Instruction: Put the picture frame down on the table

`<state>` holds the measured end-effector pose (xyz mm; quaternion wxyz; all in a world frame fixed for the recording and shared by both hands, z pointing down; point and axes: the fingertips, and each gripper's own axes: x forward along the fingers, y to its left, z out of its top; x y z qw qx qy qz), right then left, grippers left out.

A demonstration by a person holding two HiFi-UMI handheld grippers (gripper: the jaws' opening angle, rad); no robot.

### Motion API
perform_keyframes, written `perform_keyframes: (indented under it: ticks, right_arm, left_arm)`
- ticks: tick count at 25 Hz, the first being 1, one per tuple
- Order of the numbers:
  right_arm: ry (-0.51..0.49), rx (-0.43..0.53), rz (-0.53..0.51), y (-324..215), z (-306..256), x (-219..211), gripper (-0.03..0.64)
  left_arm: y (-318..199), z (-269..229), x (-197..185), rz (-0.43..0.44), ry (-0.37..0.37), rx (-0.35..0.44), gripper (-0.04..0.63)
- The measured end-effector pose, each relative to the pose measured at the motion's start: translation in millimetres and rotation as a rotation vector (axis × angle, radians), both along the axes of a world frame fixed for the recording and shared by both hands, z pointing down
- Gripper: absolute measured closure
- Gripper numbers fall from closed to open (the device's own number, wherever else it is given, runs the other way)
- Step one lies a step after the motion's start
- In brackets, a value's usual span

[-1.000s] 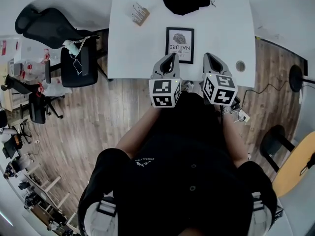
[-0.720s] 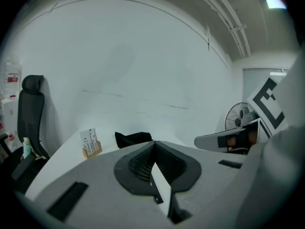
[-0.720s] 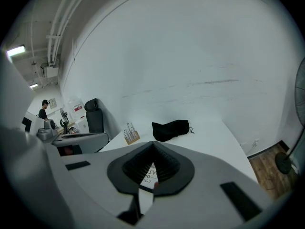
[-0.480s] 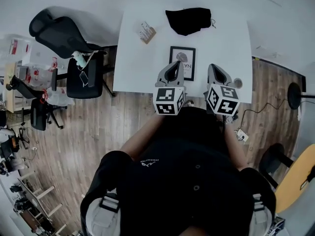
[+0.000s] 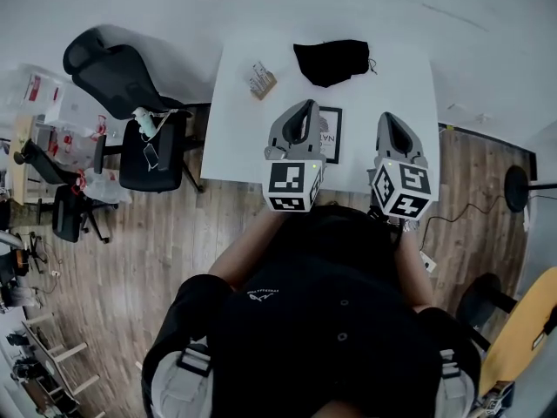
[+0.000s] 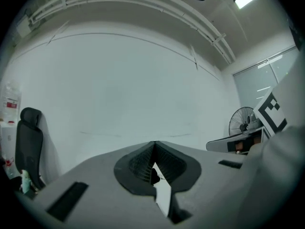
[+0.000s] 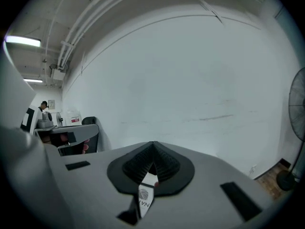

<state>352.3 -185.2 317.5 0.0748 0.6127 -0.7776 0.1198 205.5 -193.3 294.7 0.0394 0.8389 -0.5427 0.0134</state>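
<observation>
The left gripper [image 5: 302, 105] and right gripper [image 5: 389, 117], both closed and empty, are now higher; the picture frame [image 5: 332, 138] stays flat on the table [image 5: 239, 133] at 12 o'clock, so the task seems done.

Table [image 5: 231, 138] bare at left; black cloth [image 5: 331, 62] blocks far edge.

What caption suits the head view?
Left hand-held gripper and right hand-held gripper, shut, hover by the picture frame on the table.
</observation>
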Motion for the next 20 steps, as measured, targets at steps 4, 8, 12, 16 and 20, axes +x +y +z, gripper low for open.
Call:
perform_keyframes:
  ticks: [4,8,12,16,20]
  right_arm:
    - [0.036,0.084,-0.014,-1.1,-31.3,-2.7,0.618]
    - [0.03,0.148,-0.02,0.9,-63.4,-5.6,0.618]
    - [0.023,0.214,-0.007,-4.4,-93.1,-0.6,0.618]
    - [0.0,0.253,-0.001,-6.2,-106.5,5.5,0.618]
    - [-0.015,0.237,-0.005,-3.2,-95.6,5.0,0.618]
  left_arm:
    - [-1.5,-34.8,5.0,0.022,0.018,0.065,0.589]
    - [0.2,-68.0,4.2,0.044,0.038,0.123,0.589]
    - [-6.0,-88.4,2.5,0.035,0.022,0.179,0.589]
    - [-7.5,-88.6,2.6,0.022,0.007,0.191,0.589]
    - [-2.2,-71.8,0.8,0.017,0.019,0.152,0.589]
